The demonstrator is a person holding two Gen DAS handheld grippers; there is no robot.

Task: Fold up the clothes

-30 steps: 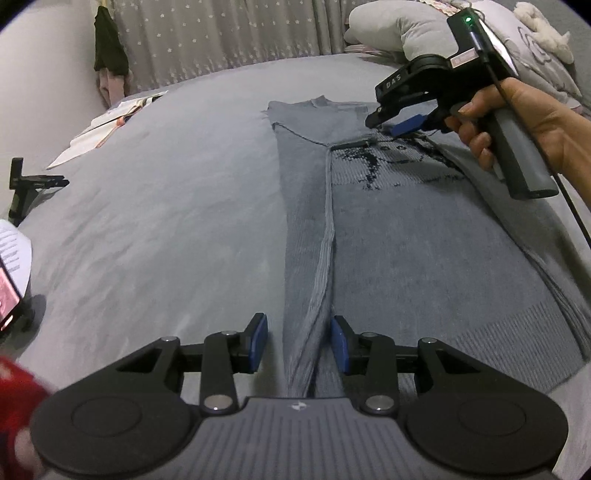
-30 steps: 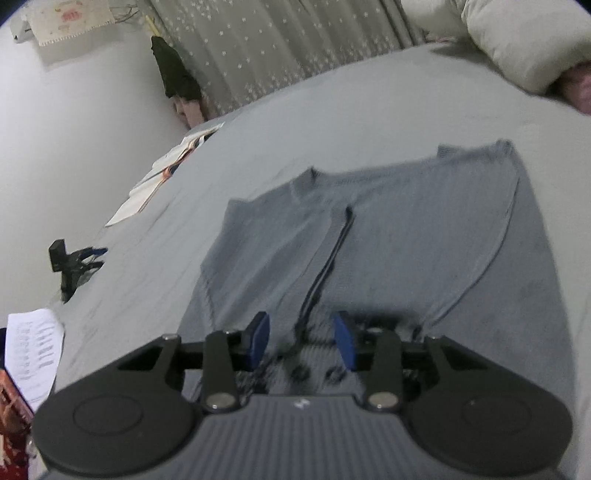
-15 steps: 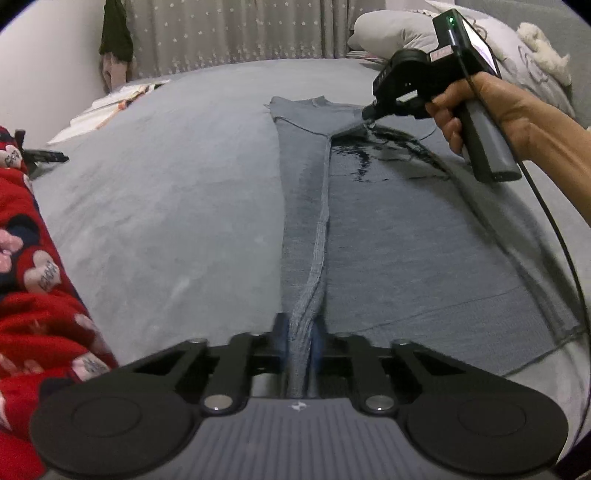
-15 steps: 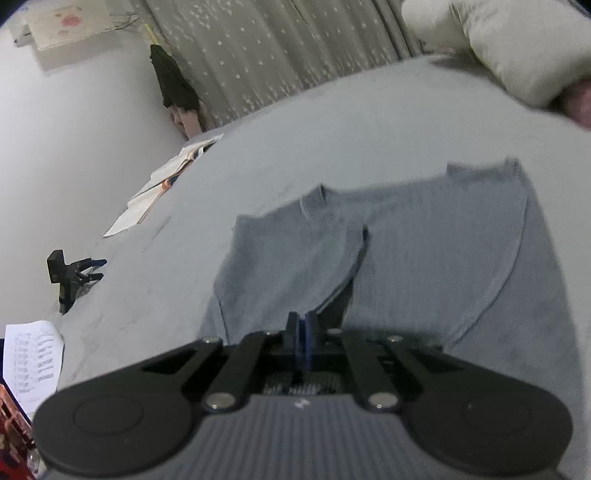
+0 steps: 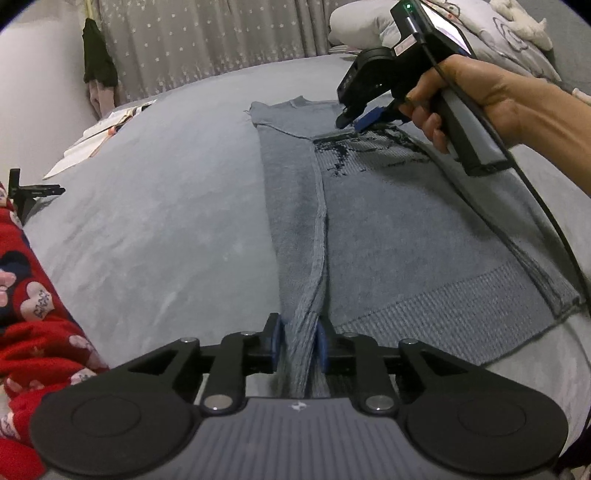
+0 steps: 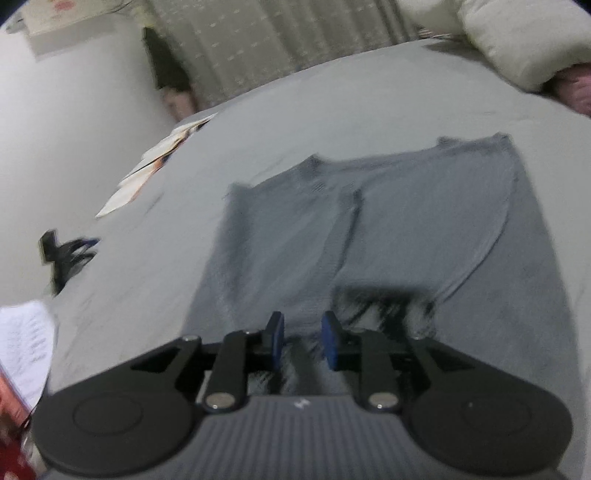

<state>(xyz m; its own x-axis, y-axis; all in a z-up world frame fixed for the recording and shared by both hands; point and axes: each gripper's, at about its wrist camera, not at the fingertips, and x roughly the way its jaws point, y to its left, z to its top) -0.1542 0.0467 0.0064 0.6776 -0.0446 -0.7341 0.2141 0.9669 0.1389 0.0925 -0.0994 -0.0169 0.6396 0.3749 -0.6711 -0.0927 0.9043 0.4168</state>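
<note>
A grey knit sweater with a dark pattern lies flat on the grey bed, and its left side is folded inward as a long strip. My left gripper is at the hem end of that fold. Its jaws are opening and the bunched fold edge still stands between the blue pads. A hand holds my right gripper just above the chest near the collar. In the blurred right wrist view, the right gripper is also opening, with the sweater lying loose under the parted pads.
Open papers and a black clamp stand sit at the bed's left side. Red patterned cloth fills the lower left corner. Pillows lie at the far right before a curtain. The right gripper's cable trails over the sweater's right side.
Both jaw pairs were apart, shut on the sweater's fold edge, and have now parted again. The fold lies flatter across the chest. The right gripper has drawn back slightly.
</note>
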